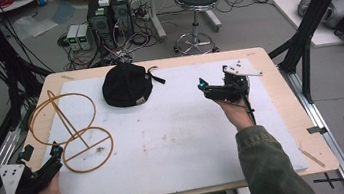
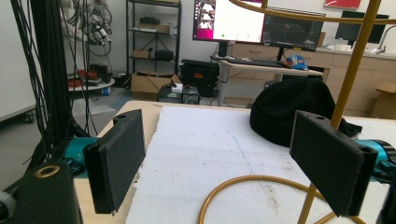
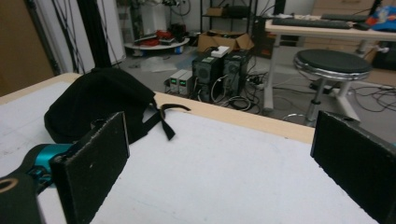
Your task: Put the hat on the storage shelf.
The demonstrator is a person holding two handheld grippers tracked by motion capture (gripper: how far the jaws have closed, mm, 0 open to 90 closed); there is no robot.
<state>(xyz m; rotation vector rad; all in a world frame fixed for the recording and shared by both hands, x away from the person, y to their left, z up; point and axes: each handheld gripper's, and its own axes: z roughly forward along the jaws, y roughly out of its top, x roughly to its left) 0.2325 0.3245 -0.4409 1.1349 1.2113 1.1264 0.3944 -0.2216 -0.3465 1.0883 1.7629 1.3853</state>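
We see the bench (image 1: 283, 112) carrying a white mat. On it, at 9 o'clock, stands the gold wire stand (image 1: 70, 125); at 12 o'clock lies the black cap (image 1: 127, 85). Our left tool (image 1: 43, 167), jaws wide apart and empty, is just beside the stand. Our right tool (image 1: 209, 89) at 2 o'clock is also wide open, holding nothing, near the cap.

Both grippers are black with teal fittings: the left gripper (image 1: 42, 162) carries a grey three-cornered plate and a looping black cable, as does the right gripper (image 1: 209, 88). Flat rectangular black jaws. An olive-green sleeve (image 1: 264, 160) covers the right forearm.
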